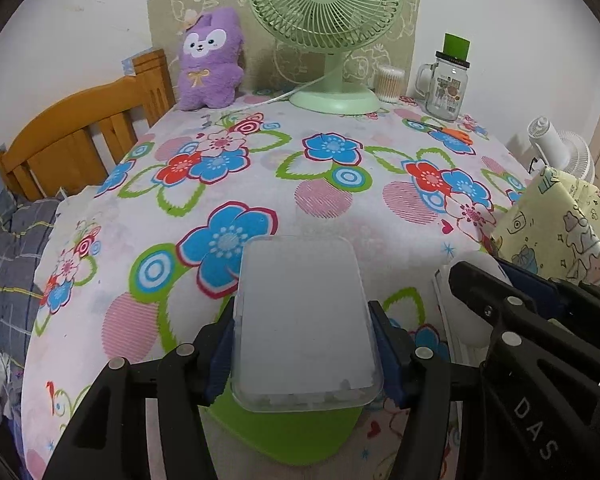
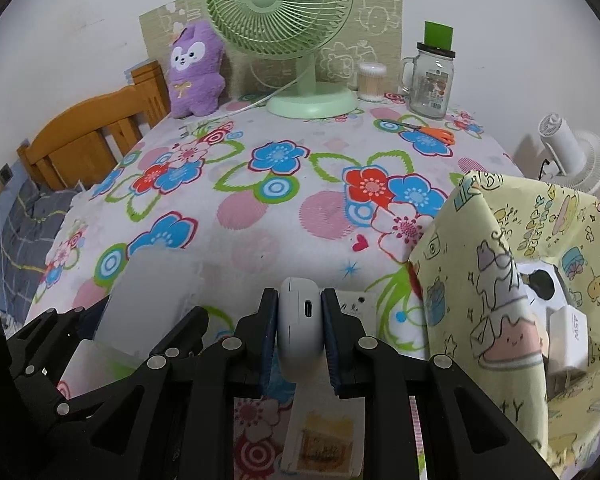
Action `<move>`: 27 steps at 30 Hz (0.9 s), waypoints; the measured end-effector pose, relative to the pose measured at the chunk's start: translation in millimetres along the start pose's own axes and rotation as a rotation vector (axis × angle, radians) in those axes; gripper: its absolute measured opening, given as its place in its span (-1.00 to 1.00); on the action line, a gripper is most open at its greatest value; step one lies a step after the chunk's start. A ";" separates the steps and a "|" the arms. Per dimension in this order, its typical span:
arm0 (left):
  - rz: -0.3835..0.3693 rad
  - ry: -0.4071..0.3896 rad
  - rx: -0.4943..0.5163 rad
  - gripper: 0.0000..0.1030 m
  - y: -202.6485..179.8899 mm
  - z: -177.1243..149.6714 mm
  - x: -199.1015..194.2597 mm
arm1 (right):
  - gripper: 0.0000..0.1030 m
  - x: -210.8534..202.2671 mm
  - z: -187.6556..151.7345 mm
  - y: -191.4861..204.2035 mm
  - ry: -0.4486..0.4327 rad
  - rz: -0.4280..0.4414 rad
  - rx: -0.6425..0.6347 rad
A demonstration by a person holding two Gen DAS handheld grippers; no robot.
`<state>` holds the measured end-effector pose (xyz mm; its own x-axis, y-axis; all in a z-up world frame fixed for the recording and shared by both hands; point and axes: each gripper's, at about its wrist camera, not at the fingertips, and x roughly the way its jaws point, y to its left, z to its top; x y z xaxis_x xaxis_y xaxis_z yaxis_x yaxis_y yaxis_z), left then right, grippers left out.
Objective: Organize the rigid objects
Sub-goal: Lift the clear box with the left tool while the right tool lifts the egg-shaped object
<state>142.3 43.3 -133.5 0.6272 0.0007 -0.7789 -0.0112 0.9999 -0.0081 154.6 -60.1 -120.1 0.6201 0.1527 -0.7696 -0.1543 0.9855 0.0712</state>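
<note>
My left gripper [image 1: 302, 314] is shut on a frosted translucent plastic box [image 1: 304, 320], its blue pads pressing on the box's two long sides. The box hangs just above a green flat piece [image 1: 284, 436] on the floral tablecloth [image 1: 340, 168]. My right gripper [image 2: 300, 298] is shut on a small white rounded case [image 2: 302, 320] with a charging port facing the camera. In the right wrist view the translucent box [image 2: 152, 300] shows at the lower left. A yellow cartoon-print fabric bin [image 2: 496, 280] stands just right of the right gripper, with a white charger [image 2: 568, 332] inside.
At the back of the table stand a green fan [image 2: 280, 12], a purple plush [image 2: 194, 68], a cotton-swab tub [image 2: 372, 82] and a glass mug jar [image 2: 430, 80]. Orange scissors [image 2: 432, 132] lie near the jar. A printed card [image 2: 324, 440] lies under the right gripper. A wooden headboard [image 1: 72, 136] stands on the left.
</note>
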 end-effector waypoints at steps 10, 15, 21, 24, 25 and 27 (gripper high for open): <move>-0.006 -0.051 -0.006 0.20 -1.8 -8.3 -33.0 | -0.52 -32.5 -7.0 3.6 -0.059 0.004 -0.020; -0.004 -0.078 -0.003 0.20 -4.8 -12.1 -49.1 | -0.52 -48.3 -10.6 2.4 -0.085 0.004 -0.021; -0.013 -0.072 -0.012 0.20 -5.7 -22.2 -54.1 | -0.52 -52.6 -19.7 1.2 -0.077 0.020 -0.022; -0.012 -0.068 -0.014 0.20 -6.2 -27.2 -52.6 | -0.52 -50.2 -25.0 -2.1 -0.064 0.022 -0.017; -0.012 -0.067 -0.014 0.20 -6.1 -28.6 -51.6 | -0.52 -48.1 -26.7 -3.3 -0.057 0.023 -0.017; -0.017 -0.055 -0.019 0.20 -5.4 -31.5 -46.7 | -0.52 -43.0 -29.4 -4.2 -0.039 0.028 -0.014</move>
<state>88.6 37.4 -116.8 0.6690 -0.0153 -0.7431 -0.0145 0.9993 -0.0337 105.9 -73.0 -106.0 0.6450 0.1832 -0.7419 -0.1824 0.9797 0.0833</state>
